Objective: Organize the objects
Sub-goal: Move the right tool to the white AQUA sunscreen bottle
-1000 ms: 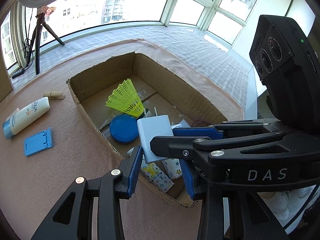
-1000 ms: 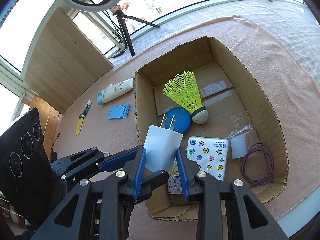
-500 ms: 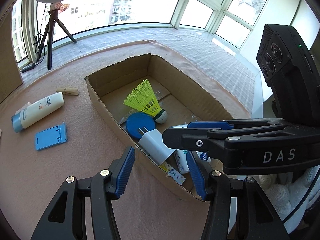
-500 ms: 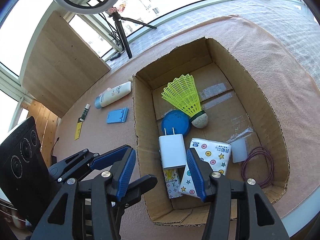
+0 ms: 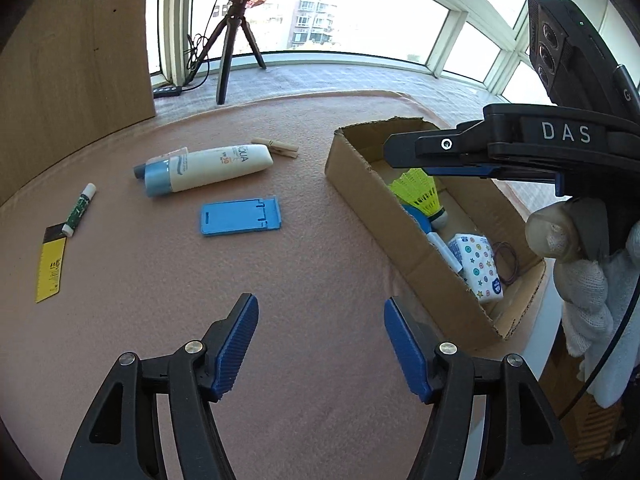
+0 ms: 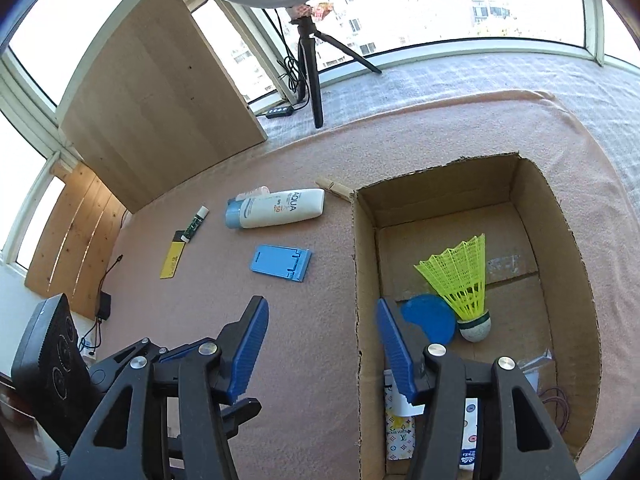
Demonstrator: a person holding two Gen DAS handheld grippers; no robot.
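1. Ahead of the left gripper [image 5: 320,344]: bare pink cloth [image 5: 312,264] only. Jaws are opening, nothing between the pads. Nearest loose item is the blue phone stand [image 5: 239,219], straight ahead and slightly left; the sunscreen tube [image 5: 208,168] and clothespin [image 5: 276,147] lie beyond it, the glue stick [image 5: 79,210] and yellow ruler [image 5: 50,270] far left.
2. The right gripper [image 6: 322,344] straddles the near-left wall of the cardboard box [image 6: 365,288]: left finger outside, right finger inside. Jaws are opening, nothing held.
3. In the box: yellow shuttlecock [image 6: 460,276], blue disc [image 6: 430,318], tissue pack [image 5: 476,264], purple cord [image 5: 506,262].
4. Risk: the phone stand lies flat and thin. A steep approach likely scrapes the pads over it or bunches the cloth instead of gripping.
5. Risk: a sideways pull by the right gripper probably catches the box wall and drags or tips the box.
6. Risk: both grippers are close together; reaching for the same item likely means a collision.
7. Risk: the sunscreen tube is round and probably rolls if nudged off-centre.
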